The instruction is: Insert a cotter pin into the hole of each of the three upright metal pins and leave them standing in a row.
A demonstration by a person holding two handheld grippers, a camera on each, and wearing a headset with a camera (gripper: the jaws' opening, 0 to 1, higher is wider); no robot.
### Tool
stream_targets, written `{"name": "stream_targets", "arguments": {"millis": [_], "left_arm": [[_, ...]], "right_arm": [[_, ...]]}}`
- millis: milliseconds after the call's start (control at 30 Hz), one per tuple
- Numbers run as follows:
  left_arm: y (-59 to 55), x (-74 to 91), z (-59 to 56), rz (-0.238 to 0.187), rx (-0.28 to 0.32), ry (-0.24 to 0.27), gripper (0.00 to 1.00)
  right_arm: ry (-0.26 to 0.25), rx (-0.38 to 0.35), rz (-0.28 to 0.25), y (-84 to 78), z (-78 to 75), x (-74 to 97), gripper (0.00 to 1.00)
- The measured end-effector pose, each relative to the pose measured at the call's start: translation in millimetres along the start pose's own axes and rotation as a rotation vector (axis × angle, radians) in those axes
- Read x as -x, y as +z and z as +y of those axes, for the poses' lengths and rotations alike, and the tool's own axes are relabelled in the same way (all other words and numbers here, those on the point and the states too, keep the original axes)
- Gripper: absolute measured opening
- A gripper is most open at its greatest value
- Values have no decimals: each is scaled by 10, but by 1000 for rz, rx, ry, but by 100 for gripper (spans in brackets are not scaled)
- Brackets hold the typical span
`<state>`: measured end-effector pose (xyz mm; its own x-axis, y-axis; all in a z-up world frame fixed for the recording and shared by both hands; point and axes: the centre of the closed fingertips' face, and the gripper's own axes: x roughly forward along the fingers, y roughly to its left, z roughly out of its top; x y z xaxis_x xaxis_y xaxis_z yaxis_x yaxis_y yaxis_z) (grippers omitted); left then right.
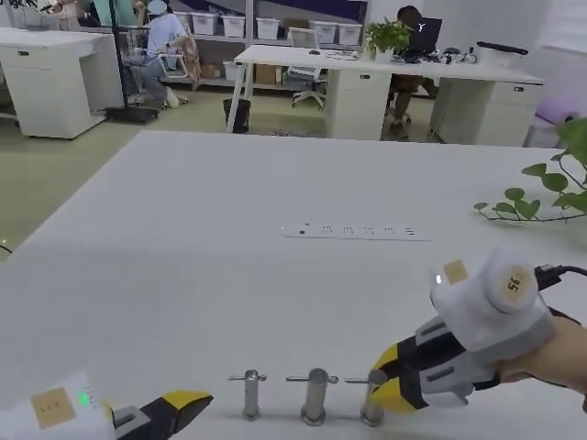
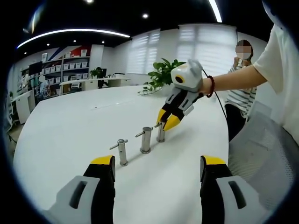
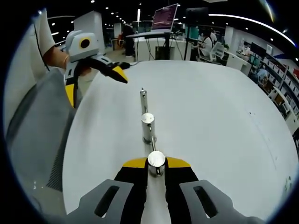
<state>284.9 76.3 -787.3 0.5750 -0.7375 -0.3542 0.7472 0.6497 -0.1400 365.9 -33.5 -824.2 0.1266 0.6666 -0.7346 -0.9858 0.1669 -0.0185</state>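
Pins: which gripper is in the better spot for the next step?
Probably right: the right gripper has its jaws round the end pin; the left gripper hangs open, apart from the row.

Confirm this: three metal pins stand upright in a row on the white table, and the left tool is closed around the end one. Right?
Wrong side: the right tool is closed around the end pin, as the right gripper view shows. The left tool hangs open, holding nothing. The rest holds.

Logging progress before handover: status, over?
Left gripper open, hanging clear. Right gripper shut on end pin. Three pins upright in a row, cotter pins through at least two. Nothing blocking.
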Motion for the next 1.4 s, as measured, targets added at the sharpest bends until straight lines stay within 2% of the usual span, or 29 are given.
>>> {"name": "stream_targets", "arguments": {"millis": [100,333,533,600,800,867,967,1100,1267,1400], "left_arm": [[-2,-5,3,1,-1,0,74],[-5,-1,24,4,-6,8,74],[-23,-1,33,12,-8,13,74],[-21,1,41,12,-7,15,74],[-15,21,101,15,-1,39,74],[-17,27,122,18,3,48,74],[-10,39,163,18,17,65,74],[12,62,189,13,38,80,74],[34,98,212,10,46,97,73],[47,144,241,11,54,110,72]], "right_arm": [[22,6,-3,-2,-1,0,14],[38,1,-11,-10,7,5,14],[28,-25,-12,-34,6,-10,15],[19,-50,-19,-41,5,-16,19],[-24,-135,-58,-6,-15,13,26],[-34,-136,-68,8,-9,38,28],[-61,-206,-103,51,5,78,33],[-98,-218,-110,52,34,126,38],[-172,-305,-133,54,39,222,46],[-223,-357,-172,86,61,303,49]]}}
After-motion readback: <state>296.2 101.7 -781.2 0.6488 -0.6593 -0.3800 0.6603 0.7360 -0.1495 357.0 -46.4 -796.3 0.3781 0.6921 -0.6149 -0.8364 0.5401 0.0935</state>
